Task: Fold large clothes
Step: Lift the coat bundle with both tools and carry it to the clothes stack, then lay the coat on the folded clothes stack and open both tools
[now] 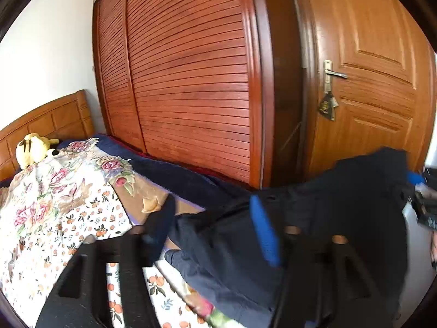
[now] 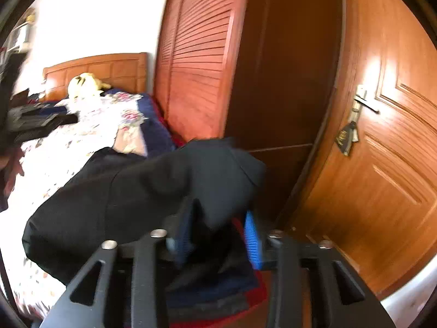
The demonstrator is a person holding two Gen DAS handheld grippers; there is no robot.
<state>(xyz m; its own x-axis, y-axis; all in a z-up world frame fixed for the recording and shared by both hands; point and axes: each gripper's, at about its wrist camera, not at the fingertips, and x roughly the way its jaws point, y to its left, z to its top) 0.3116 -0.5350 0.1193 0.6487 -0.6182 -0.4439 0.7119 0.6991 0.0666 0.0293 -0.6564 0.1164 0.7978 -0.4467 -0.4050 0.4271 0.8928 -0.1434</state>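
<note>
A dark navy garment (image 1: 341, 205), matte and softly creased, hangs lifted above the bed (image 1: 54, 205), stretched between the two claws. The bed carries a thin floral sheet (image 1: 41, 191) printed with pink roses and small oranges, over a deep blue blanket (image 1: 169, 172) that lies along the wardrobe side.

The left claw (image 1: 218, 235) has blue ribbed pads; one pad (image 1: 265, 232) shows against the cloth, the other is buried under a fold, so the garment sits between the fingers, and the grip looks closed on it, though blur hides the exact gap. The right claw (image 2: 218, 235) has its two blue pads (image 2: 252, 237) drawn close together with a bunched ridge of the garment (image 2: 153, 191) pinched between them; the rest of the fabric drapes away from the wardrobe, down toward the sheet.

The wardrobe (image 1: 191, 82) is reddish wood with horizontal louvred slats, standing right against the bed's far edge. Beside the wardrobe is a smooth panelled wooden door (image 1: 377, 68) with a metal lever handle (image 1: 331, 72). A yellow plush toy (image 1: 32, 150) rests at the wooden headboard (image 1: 49, 117), well apart from the garment.
</note>
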